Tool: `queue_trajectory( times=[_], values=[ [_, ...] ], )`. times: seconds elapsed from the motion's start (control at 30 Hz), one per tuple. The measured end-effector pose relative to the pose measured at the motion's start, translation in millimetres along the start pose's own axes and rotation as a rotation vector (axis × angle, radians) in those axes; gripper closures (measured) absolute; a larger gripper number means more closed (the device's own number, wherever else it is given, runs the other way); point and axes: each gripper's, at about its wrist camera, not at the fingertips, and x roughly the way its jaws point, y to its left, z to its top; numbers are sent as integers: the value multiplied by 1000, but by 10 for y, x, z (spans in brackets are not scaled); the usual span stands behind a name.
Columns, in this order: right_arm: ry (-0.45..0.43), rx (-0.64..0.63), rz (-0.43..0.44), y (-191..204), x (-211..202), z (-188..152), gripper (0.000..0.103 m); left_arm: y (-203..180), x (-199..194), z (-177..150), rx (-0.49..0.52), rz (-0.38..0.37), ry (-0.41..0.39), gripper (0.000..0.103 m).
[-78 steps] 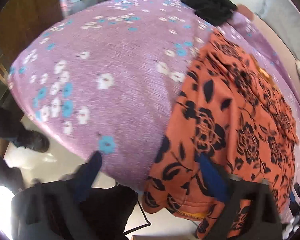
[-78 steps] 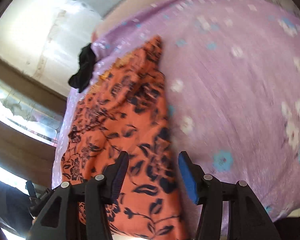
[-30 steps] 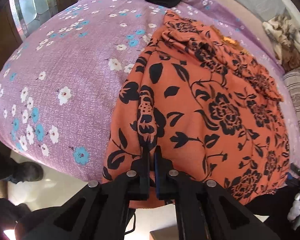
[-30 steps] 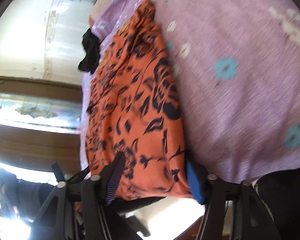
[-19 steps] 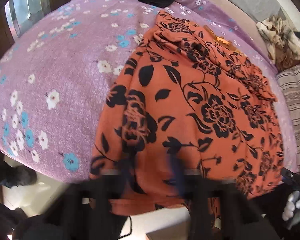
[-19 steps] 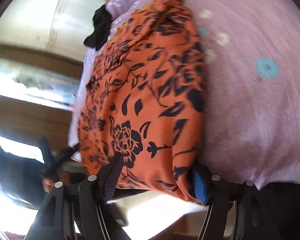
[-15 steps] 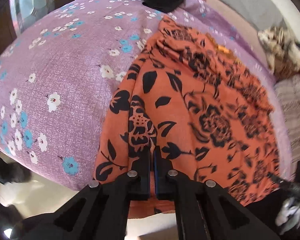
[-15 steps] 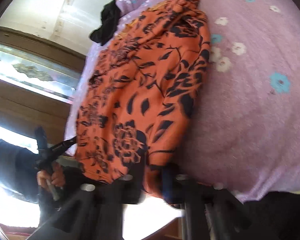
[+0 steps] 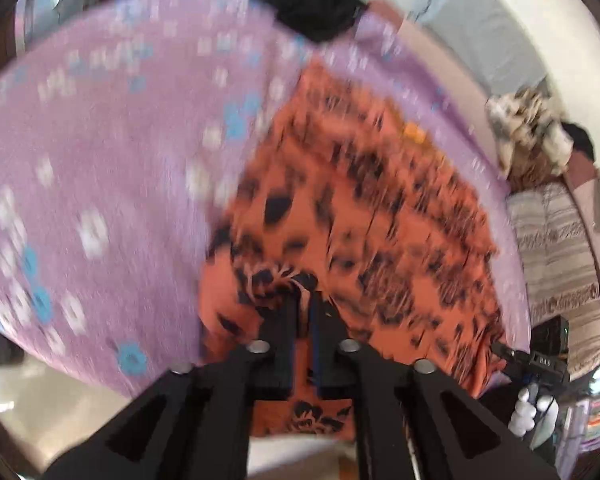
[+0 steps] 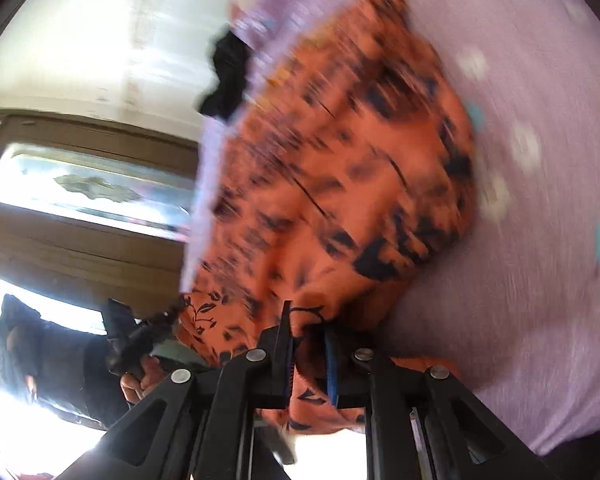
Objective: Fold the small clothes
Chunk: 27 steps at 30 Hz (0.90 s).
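Observation:
An orange garment with a black flower print [image 9: 364,216] lies on a purple flowered bed cover [image 9: 100,168]; it also shows in the right wrist view [image 10: 340,168]. My left gripper [image 9: 304,300] is shut on the garment's near hem, which bunches up between the fingers. My right gripper [image 10: 308,320] is shut on the other near corner of the garment, lifted off the cover [image 10: 540,240]. Both views are blurred by motion.
A black cloth [image 9: 312,8] lies at the far end of the bed, also seen in the right wrist view [image 10: 228,76]. A striped pillow [image 9: 556,264] and a crumpled patterned cloth [image 9: 528,128] lie at the right. The bed's near edge and pale floor are below.
The right gripper has closed on the garment's corner. Both grippers now pull the near hem up and forward, and the fabric bunches at the fingertips.

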Motion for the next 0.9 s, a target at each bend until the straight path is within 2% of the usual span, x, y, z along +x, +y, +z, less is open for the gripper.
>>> queue_trajectory(
  times=[0.07, 0.13, 0.17, 0.2, 0.23, 0.33, 0.47, 0.57, 0.67, 0.8, 0.83, 0.9],
  values=[
    [-5, -9, -12, 24, -4, -51, 86, 33, 59, -86, -15, -10, 27, 81],
    [-19, -53, -38, 89, -5, -98, 83, -9, 70, -100, 4, -1, 31, 81],
    [-16, -79, -52, 123, 12, -114, 83, -39, 85, -91, 16, 28, 32, 85],
    [-14, -88, -62, 143, 25, -118, 83, -49, 95, -76, 14, 41, 33, 100],
    [-11, -77, -50, 147, 23, -98, 83, -44, 96, -54, 9, 47, 35, 100],
    [-65, -65, 47, 193, -101, 20, 91, -60, 8, 24, 0, 21, 4, 100],
    [-155, -78, 169, 331, -290, 329, 91, -165, -197, 289, 23, -55, -53, 100],
    [-214, -76, 212, 432, -315, 701, 91, -290, -291, 648, 36, -90, -97, 100],
    [-316, -68, 249, 487, -341, 1125, 91, -401, -341, 1112, 24, -129, -151, 100],
    [-423, -13, 285, 487, -283, 1779, 91, -550, -129, 1847, 9, -148, -177, 100],
    [-460, 9, 273, 447, -267, 1970, 91, -572, -9, 2068, -7, -138, -185, 100],
    [-508, 80, 236, 288, -204, 2296, 87, -548, 273, 2374, -48, -67, -185, 96]
  ],
)
